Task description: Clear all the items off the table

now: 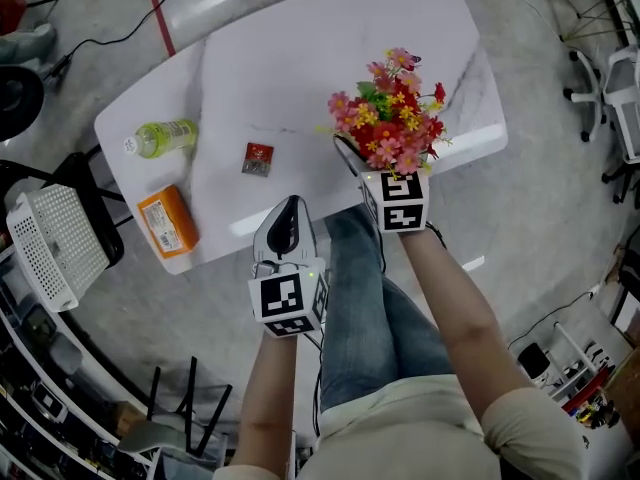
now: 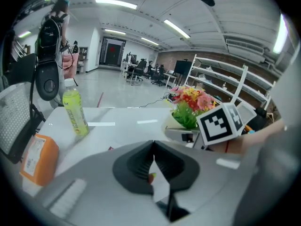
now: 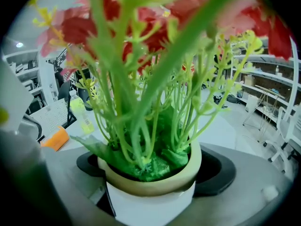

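Flower pot [image 3: 150,192] gripped tight in the right gripper [image 1: 352,158], at the table's [image 1: 300,58] near edge. Left gripper [image 1: 290,208], jaws together and empty, over that edge; red packet [image 1: 258,158] just ahead, bottle [image 1: 165,136] and orange pack [image 1: 168,220] to its left, bare tabletop beyond.

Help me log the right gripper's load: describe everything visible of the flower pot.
The flower pot is small and round, white-walled with a cream rim, holding artificial-looking green stems topped with pink, red and yellow blossoms. It stands upright between the right gripper's jaws, which press its sides, at the table's near edge; whether it rests there is unclear.
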A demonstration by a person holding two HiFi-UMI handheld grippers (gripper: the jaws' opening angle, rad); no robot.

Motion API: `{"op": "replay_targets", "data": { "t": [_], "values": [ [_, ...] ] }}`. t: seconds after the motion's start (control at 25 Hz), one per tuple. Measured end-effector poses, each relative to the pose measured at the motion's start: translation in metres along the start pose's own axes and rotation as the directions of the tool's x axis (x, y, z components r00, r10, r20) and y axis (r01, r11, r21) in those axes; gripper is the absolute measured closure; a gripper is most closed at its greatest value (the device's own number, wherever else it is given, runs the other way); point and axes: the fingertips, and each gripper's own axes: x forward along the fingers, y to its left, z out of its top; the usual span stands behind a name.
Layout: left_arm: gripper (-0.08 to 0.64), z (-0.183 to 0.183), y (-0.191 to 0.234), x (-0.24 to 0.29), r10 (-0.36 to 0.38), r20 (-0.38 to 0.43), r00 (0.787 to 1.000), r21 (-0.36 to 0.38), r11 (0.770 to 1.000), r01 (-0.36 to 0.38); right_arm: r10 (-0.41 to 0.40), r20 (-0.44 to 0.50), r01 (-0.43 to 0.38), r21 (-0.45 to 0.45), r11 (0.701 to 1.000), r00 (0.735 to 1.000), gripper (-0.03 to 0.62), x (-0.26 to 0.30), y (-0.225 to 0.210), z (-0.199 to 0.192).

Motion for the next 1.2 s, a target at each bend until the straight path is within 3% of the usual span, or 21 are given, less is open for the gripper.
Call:
{"op": "replay_targets", "data": {
  "t": [0.48, 1.2],
  "values": [
    [0.552, -0.008, -0.013, -0.063, 0.036, 0.037, 0.999, -0.050, 0.998, -0.034, 0.016, 0.025, -0.015, -0.044, 0.999, 1.000, 0.063, -0.078, 0.019, 0.007],
    [0.552, -0.023, -0.068, -0.168, 0.042, 0.118, 0.992, -0.063, 0.997, -0.034, 0.053, 0.071, -0.045, -0.105, 0.993, 0.996, 0.063, -0.220, 0.044, -0.002]
  ]
}}
